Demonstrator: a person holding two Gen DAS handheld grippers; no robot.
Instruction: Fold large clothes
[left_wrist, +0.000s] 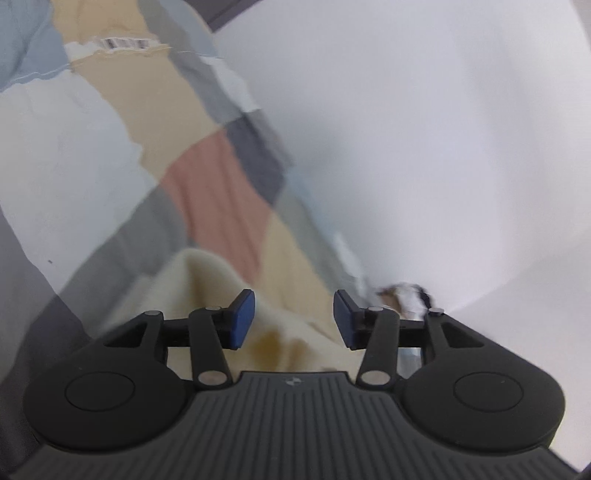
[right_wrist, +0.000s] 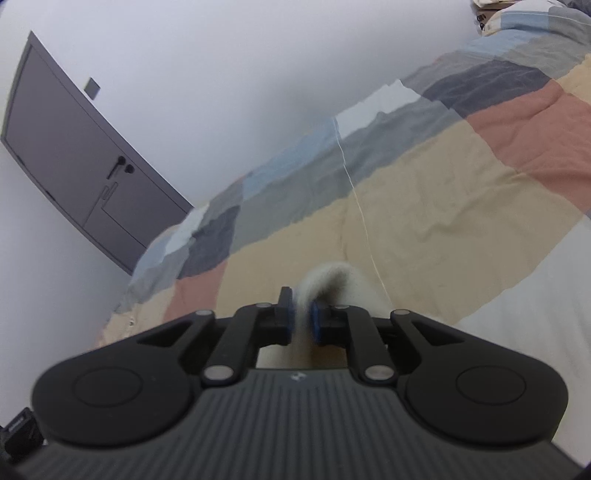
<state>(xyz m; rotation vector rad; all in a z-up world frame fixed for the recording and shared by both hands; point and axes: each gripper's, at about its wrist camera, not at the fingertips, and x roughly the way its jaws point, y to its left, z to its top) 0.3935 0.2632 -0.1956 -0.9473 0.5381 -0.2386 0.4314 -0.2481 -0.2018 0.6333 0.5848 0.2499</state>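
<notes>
through the right wrist camera we see our right gripper (right_wrist: 302, 318) pinched tight on a fuzzy cream fleece garment (right_wrist: 332, 280), a tuft of which bulges up just past the blue pads (right_wrist: 289, 317). the left wrist camera shows what that view hides: our left gripper (left_wrist: 293, 319) stands with its jaws wide apart and nothing between them, and the same cream fleece lies just below and ahead of its left finger, with a yellowish patch close under the tool. beyond both tools spreads a patchwork quilt of tan, rust, grey and pale blue blocks (right_wrist: 443, 192), lightly rumpled. only the right view catches a thin pale thread (right_wrist: 354, 192) running away across the quilt, and far off to the tool's left a dark grey panelled door (right_wrist: 74, 158) in the white wall (right_wrist: 221, 74). the left view is blurred.
</notes>
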